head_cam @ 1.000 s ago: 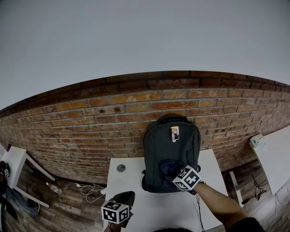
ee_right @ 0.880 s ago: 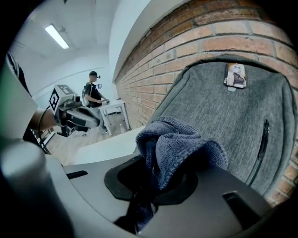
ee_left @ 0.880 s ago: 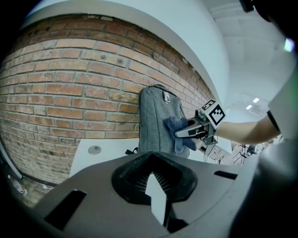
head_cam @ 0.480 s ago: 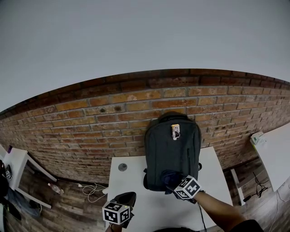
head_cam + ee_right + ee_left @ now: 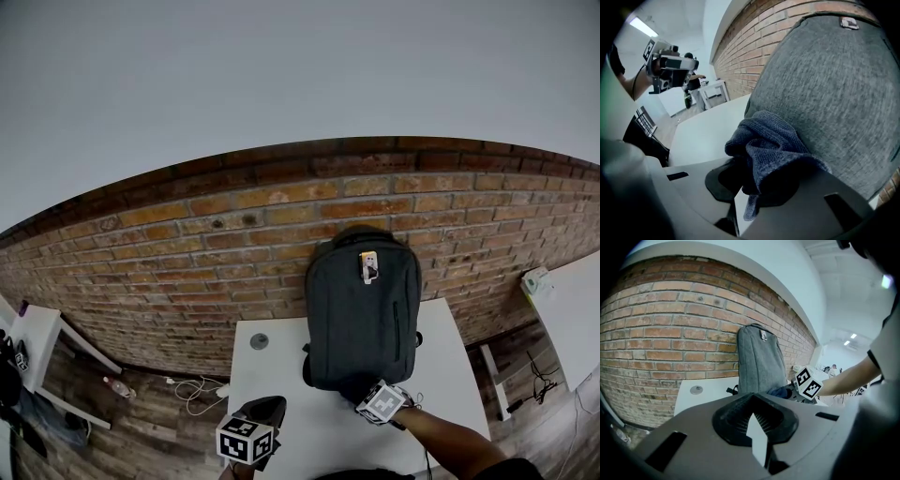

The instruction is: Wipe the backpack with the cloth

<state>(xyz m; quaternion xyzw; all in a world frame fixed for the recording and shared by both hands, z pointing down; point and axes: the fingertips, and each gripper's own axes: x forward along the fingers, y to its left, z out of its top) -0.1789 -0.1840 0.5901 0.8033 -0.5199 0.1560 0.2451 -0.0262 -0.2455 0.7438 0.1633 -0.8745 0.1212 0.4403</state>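
One grey backpack, tag illegible, is pressed with one blue cloth clamped in the right gripper's jaws; the left gripper's jaws are closed, empty.

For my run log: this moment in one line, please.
right hand-held gripper: shut on cloth | cloth: low on backpack | left hand-held gripper: shut, empty

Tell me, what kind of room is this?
Probably an office or workroom indoors: a long brick wall, plain white tables on a wooden floor, and a backpack standing on one table.
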